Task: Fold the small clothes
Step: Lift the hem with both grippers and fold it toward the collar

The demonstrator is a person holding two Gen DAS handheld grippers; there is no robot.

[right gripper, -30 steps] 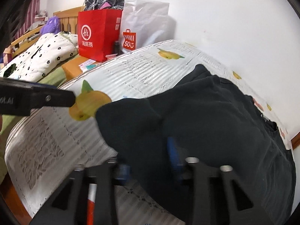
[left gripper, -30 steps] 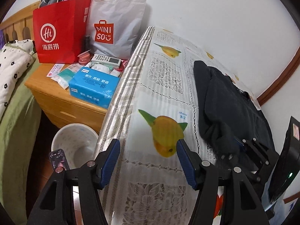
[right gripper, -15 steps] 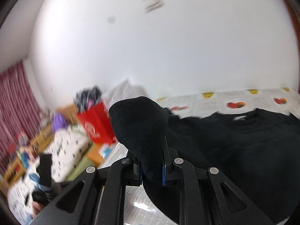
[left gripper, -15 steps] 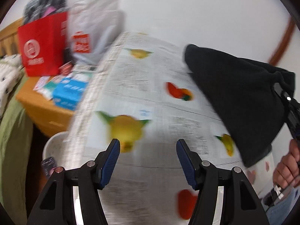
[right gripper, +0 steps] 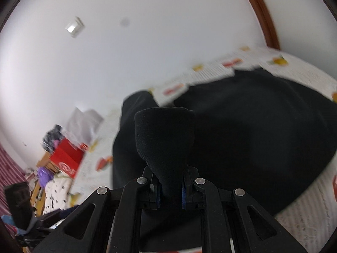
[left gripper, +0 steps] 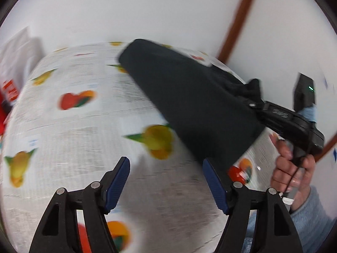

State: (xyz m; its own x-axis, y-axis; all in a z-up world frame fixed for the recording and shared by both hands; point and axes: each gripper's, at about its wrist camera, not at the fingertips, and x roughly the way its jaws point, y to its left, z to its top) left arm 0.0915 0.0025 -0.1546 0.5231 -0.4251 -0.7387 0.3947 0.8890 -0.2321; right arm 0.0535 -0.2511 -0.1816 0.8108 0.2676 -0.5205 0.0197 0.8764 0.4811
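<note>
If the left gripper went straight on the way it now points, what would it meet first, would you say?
Most likely the bare fruit-print tablecloth. The left gripper stands open with nothing between its jaws, which have just been opening. The lifted black garment hangs just right of that line, though blur leaves depth uncertain.

I'm working in a home bedroom: fruit-print tablecloth (left gripper: 84, 126), spotted bedding (right gripper: 55, 191), red shopping bag (right gripper: 67, 158) sitting nearby

A fruit-printed lace cloth (left gripper: 88, 130) covers the tabletop. At ten o'clock stand a red paper bag (right gripper: 68, 159) and a white plastic bag (right gripper: 84, 122), against the white wall (right gripper: 147, 42).
</note>
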